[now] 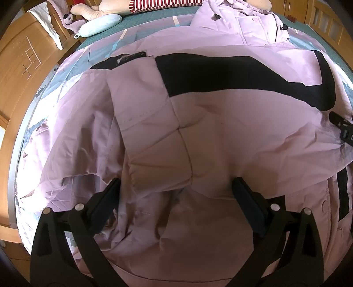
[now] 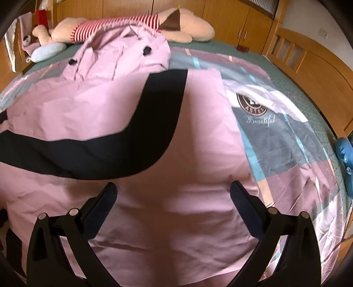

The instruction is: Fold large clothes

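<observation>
One pink jacket [image 1: 220, 136] with a broad black band [image 1: 231, 72] lies spread over a patchwork bedspread [image 1: 72, 66] on one bed with a wooden frame [image 1: 19, 72]. In the left wrist view, going left to right: a pale blue pillow [image 1: 100, 25] at the far edge, a striped plush toy [image 1: 154, 4] beyond it, then the jacket's hood [image 1: 240, 24] carrying two dark toggles. One sleeve [image 1: 154, 141] is folded in across the jacket's body, its cuff lying between the fingers of the left gripper [image 1: 176, 194], which stand wide apart and hold nothing.

In the right wrist view, the right gripper [image 2: 173, 194] is likewise spread wide above the jacket's smooth pink cloth, gripping nothing. To its right the bedspread shows one round emblem [image 2: 251, 104], and one blue object [image 2: 345, 154], too cropped to name, sits at the edge.
</observation>
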{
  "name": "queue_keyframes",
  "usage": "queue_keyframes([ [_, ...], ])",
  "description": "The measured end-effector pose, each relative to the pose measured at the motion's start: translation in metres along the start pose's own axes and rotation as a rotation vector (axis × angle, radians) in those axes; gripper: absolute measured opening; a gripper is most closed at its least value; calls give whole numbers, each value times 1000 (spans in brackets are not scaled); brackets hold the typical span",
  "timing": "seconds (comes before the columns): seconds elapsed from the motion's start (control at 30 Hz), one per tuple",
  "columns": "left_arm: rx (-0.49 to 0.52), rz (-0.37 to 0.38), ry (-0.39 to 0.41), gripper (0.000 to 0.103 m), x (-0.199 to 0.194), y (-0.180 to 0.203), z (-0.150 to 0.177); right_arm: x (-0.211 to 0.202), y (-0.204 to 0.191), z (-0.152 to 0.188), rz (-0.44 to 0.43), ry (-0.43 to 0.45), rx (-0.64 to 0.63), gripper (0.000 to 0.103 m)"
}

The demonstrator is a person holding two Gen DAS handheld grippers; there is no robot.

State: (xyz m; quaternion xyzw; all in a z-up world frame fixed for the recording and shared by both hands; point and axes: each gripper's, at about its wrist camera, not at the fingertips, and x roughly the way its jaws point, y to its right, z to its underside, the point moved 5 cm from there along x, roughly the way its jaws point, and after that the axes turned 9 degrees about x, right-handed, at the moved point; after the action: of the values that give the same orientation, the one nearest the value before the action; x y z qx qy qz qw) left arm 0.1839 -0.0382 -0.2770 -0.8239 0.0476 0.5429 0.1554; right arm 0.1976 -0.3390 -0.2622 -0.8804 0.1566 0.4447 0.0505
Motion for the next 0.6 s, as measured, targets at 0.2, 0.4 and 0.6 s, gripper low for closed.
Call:
queue_keyframes([
  [0.2,-49,13,30,101,-9,-6,-2,12,6,4,11,-65,29,102],
  [0.4,-215,-104,254,101,-70,-89,-19,11,4,7,17,-62,21,102],
  [0.6,-727,18,81,101,-27,-250,31,9,4,9,15,-62,19,102],
])
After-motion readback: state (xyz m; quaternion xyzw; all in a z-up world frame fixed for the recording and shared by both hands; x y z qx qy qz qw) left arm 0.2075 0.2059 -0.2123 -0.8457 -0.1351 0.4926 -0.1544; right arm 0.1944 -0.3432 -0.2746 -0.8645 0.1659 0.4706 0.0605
